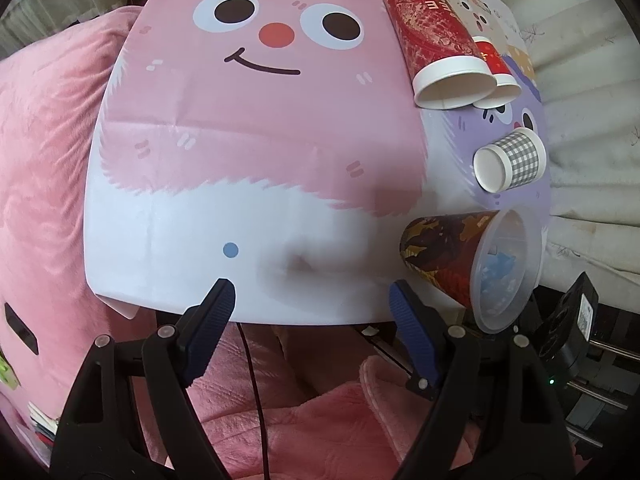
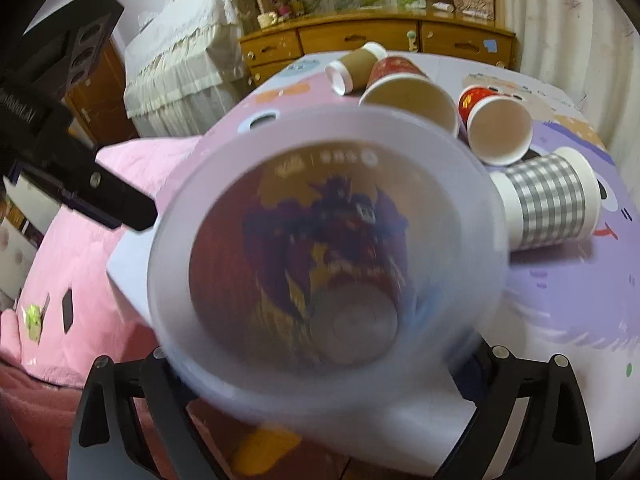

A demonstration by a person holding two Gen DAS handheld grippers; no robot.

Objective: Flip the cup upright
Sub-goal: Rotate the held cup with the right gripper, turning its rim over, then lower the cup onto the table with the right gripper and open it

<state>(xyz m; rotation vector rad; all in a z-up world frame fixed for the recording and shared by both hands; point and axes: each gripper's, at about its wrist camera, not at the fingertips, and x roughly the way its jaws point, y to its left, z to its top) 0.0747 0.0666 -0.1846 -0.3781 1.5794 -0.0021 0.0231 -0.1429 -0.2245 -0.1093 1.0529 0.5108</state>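
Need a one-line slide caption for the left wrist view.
Open left tongs hover at the table edge; printed plastic cup lies on its side among tipped paper cups on a cartoon tablecloth.

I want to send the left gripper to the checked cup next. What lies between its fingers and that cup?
In the left wrist view, the left gripper faces bare tablecloth; rightward, the printed plastic cup lies on its side short of the checked cup.

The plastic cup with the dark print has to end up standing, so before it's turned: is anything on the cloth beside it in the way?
Nothing visible. The plastic cup lies at the table's near corner; the checked cup sits apart, farther back. Left of it the tablecloth is bare.
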